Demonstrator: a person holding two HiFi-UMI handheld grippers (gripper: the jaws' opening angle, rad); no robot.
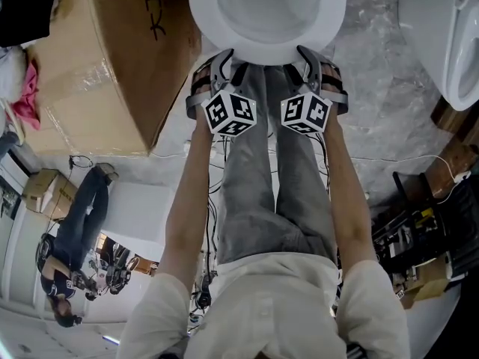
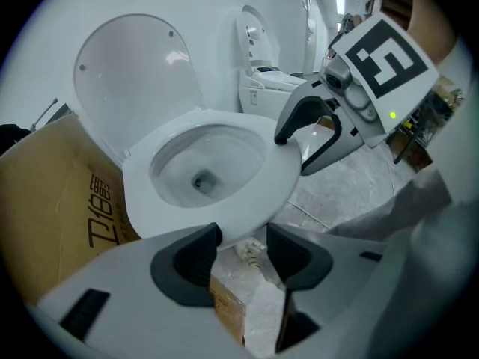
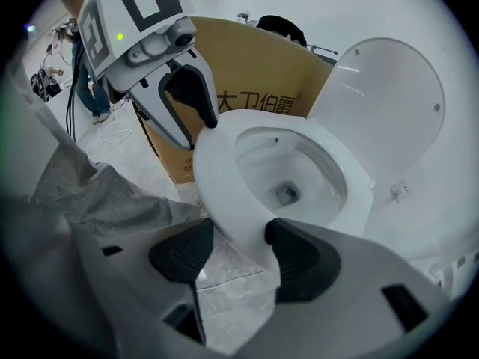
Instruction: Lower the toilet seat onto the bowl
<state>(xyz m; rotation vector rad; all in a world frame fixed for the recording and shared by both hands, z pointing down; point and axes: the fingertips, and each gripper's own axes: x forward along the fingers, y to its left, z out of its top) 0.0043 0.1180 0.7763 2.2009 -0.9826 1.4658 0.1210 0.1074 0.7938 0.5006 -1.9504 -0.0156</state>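
Observation:
The white toilet seat lies flat on the bowl, and the lid stands upright behind it. Both grippers are at the seat's front rim. My left gripper stands open, with the rim's edge just beyond its dark pads. My right gripper is open too, and the seat's edge reaches into the gap between its pads, close to the right one. In the right gripper view the left gripper straddles the rim with spread fingers. The lid shows at the upper right.
A large cardboard box stands close on the toilet's left. A second toilet is at the right. My legs in grey trousers are in front of the bowl. Cables cross the marbled floor; a person stands behind, and equipment sits at the right.

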